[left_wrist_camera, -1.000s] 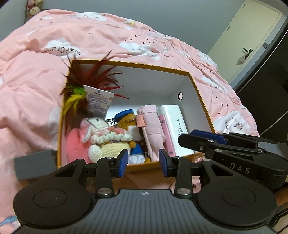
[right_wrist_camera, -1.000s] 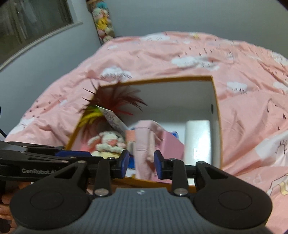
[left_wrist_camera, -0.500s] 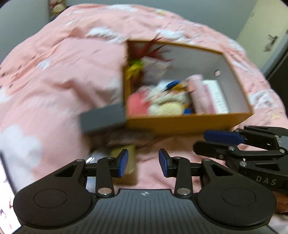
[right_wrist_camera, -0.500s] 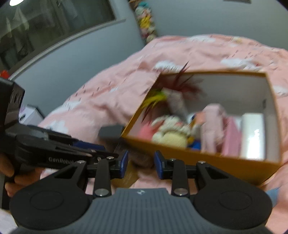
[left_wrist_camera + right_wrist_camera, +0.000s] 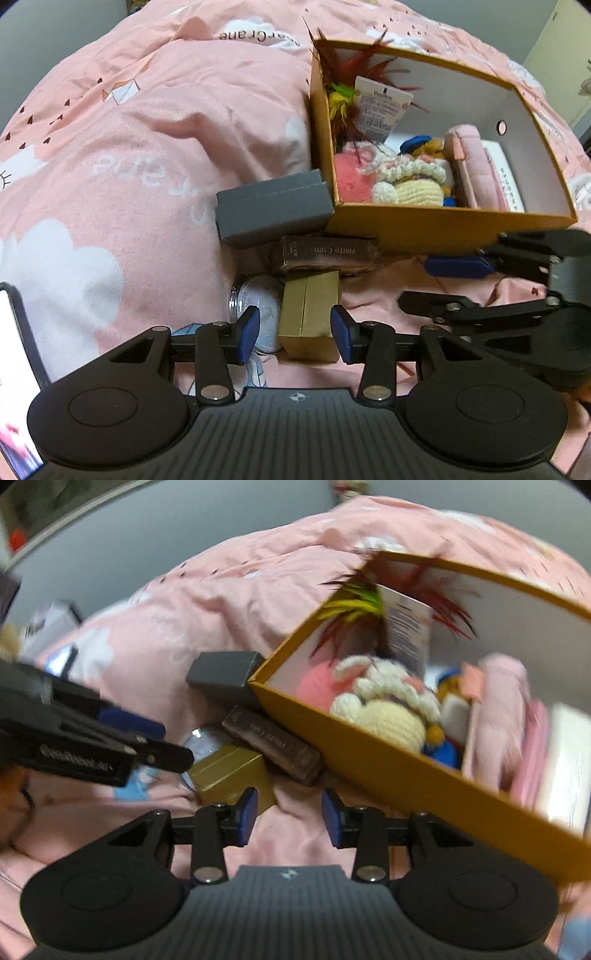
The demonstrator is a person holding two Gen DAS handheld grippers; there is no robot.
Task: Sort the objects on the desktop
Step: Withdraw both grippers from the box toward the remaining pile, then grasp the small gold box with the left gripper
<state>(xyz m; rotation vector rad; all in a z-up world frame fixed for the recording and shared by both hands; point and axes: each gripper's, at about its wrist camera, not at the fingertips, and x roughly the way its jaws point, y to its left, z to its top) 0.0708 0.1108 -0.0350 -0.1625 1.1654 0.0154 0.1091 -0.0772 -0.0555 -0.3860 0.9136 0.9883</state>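
From your left wrist camera, your left gripper [image 5: 294, 329] points down at a small gold rectangular cardboard box [image 5: 309, 316] lying on the pink cloud-print quilt [image 5: 140, 147]. Its blue pads stand apart and have just been opening; the gold box sits between them, but neither pad presses on it. Just left of the gold box, touching it, lies a clear round plastic case [image 5: 255, 306]. Beyond the gold box is a dark brown flat box printed "PHOTO CARD" [image 5: 328, 253], and behind that a grey rectangular box [image 5: 273, 208] leans against the corner of the open orange cardboard storage box with white inner walls [image 5: 443, 221]. That storage box holds a red and yellow feather toy with a paper tag [image 5: 354, 88], a cream crocheted doll [image 5: 406, 181], a pink fabric pouch [image 5: 476, 173] and a white flat box [image 5: 506, 177] (packed side by side). Your right gripper [image 5: 439, 284] reaches in from the right, just in front of the orange box.

From your right wrist camera (blurred), the right gripper [image 5: 289, 815] hangs over bare pink quilt [image 5: 288, 830] with its pads apart, having just been widening, nothing between them. The gold box [image 5: 229, 771] lies just left of its left pad, the brown box [image 5: 273, 749] beyond it, the orange box [image 5: 406, 775] to the right. The left gripper [image 5: 159, 746] comes in from the left above the clear case [image 5: 203, 744].
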